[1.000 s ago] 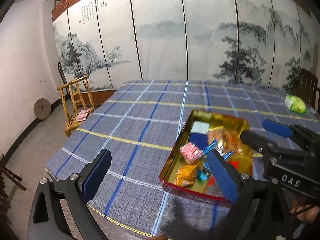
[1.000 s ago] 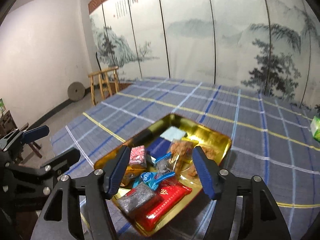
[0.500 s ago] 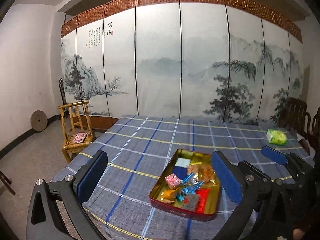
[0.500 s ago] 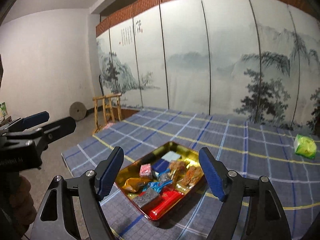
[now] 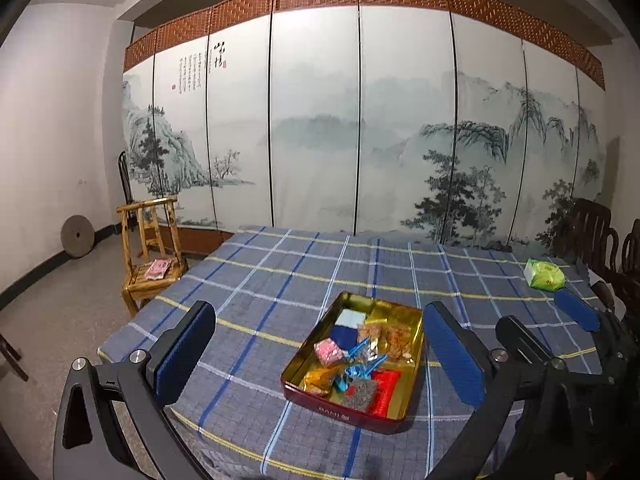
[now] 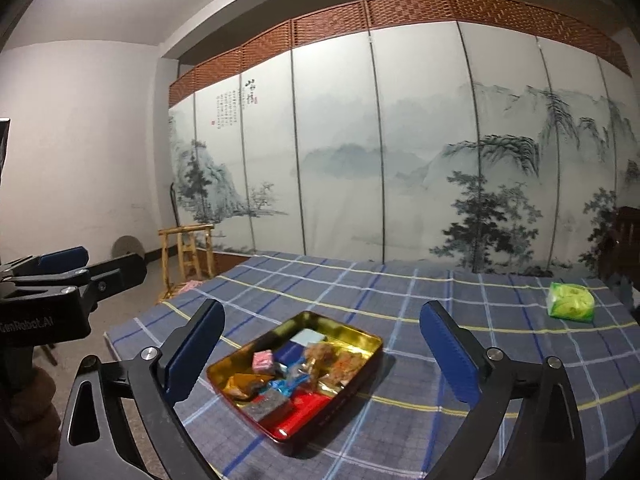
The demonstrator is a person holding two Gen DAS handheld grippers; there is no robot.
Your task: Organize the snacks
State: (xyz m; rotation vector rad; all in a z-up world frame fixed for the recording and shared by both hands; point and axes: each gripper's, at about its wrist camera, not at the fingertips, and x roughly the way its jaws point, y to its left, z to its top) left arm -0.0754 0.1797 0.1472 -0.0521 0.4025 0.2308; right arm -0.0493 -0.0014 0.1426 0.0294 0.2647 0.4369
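On the table, covered with a blue checked cloth (image 5: 280,280), stands a red tin (image 5: 356,410) with a golden inside, near the front edge. The snacks lie inside it: a pink packet (image 5: 329,351), a red packet (image 5: 385,392), a grey packet (image 5: 362,394), an orange wrapper (image 5: 318,380), some candies in blue wrappers (image 5: 356,364), clear bags with brown pieces (image 5: 394,338) and a pale blue card (image 5: 350,317) at the far end. They are put loosely, some on top of others, but all are within the walls of the tin.

The left gripper (image 5: 316,356) is spread wide and holds nothing; the tin is seen between its fingers but well below and beyond them. The jaws of the right gripper (image 6: 322,354) are opening, and nothing is between the pads either. Both grippers hang above the near edge of the table, apart from the tin.

One thing is outside the tin: a green packet (image 6: 571,302) at the far right corner of the cloth, well apart from the rest. If it counts as a snack, it is left to be brought over. Otherwise the gathering seems almost done, and perhaps only a lid, which is not visible here, or some tidying of the pile is missing.
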